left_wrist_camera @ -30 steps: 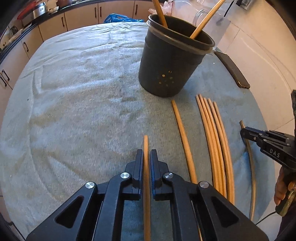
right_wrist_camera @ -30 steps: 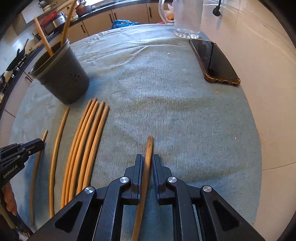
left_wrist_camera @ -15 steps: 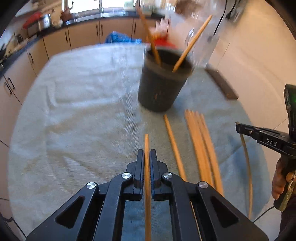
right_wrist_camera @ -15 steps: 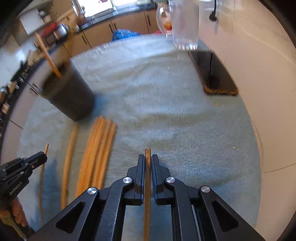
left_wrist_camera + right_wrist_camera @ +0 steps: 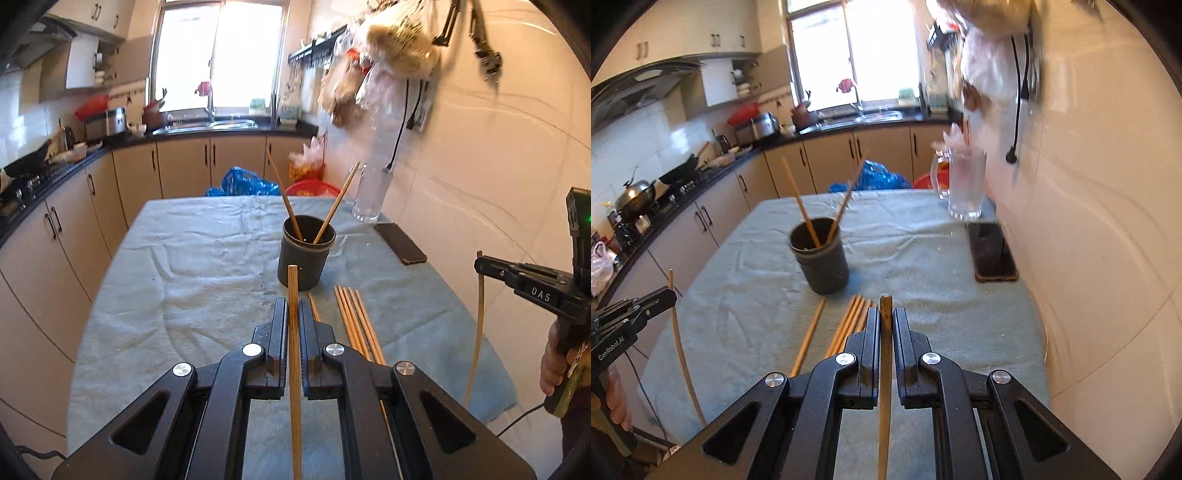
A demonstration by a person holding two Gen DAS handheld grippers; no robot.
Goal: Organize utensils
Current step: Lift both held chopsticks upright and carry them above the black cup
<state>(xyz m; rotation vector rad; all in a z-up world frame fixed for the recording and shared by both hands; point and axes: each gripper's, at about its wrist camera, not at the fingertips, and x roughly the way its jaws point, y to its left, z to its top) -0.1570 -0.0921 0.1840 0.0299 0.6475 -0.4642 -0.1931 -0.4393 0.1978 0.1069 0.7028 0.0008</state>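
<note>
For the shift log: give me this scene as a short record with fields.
left tongs: shut on one wooden chopstick, lifted
right tongs: shut on a darker wooden chopstick, lifted
dark round plastic holder: upright, two chopsticks inside
loose chopsticks: lying on the blue-grey towel
black phone: flat by the wall

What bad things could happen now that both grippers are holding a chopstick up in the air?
The left gripper and right gripper each pinch one chopstick by a narrow hold, so either stick might twist or slip. The black cup already holds two leaning chopsticks; a new one might knock them or tip the cup. The glass pitcher stands close behind.
</note>
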